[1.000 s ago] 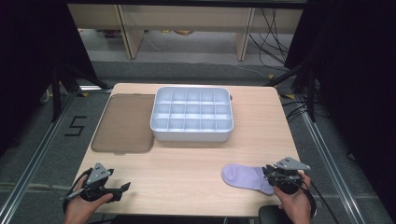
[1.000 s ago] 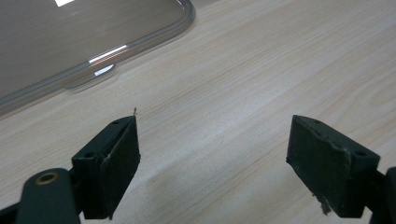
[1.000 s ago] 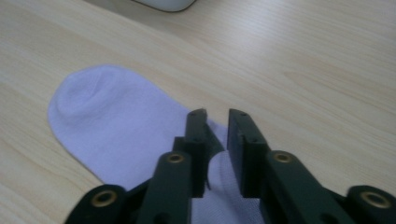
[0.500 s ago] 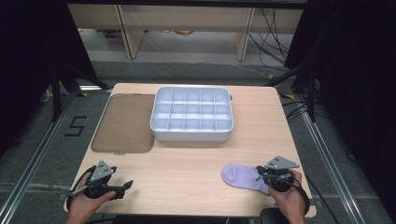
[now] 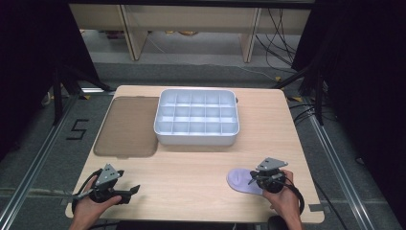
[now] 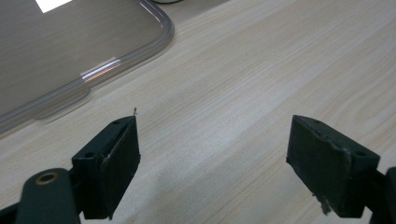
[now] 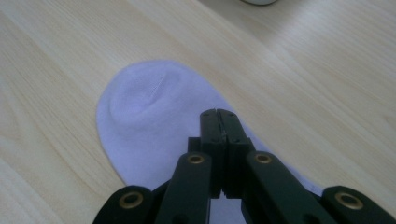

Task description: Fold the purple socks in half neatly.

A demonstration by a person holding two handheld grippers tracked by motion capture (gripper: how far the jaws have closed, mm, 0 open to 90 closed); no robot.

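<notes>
A pale lilac sock [image 5: 238, 180] lies flat near the table's front right. In the right gripper view the sock [image 7: 149, 107] spreads out under my right gripper [image 7: 218, 114], whose jaws are pressed together with the tips over its middle. I cannot tell whether any fabric is pinched between them. In the high view the right gripper [image 5: 252, 181] points left over the sock's right end. My left gripper [image 5: 135, 190] sits at the front left and points right. Its jaws [image 6: 212, 158] stand wide apart over bare wood with nothing between them.
A white tray [image 5: 196, 139] divided into several compartments stands at the middle back of the wooden table [image 5: 191, 167]. A flat translucent brown lid [image 5: 127, 127] lies to its left, and its rounded corner [image 6: 70, 46] is ahead of the left gripper.
My right gripper has slid left along the table and now covers more of the sock, which has stayed in place. The left gripper has barely moved.
</notes>
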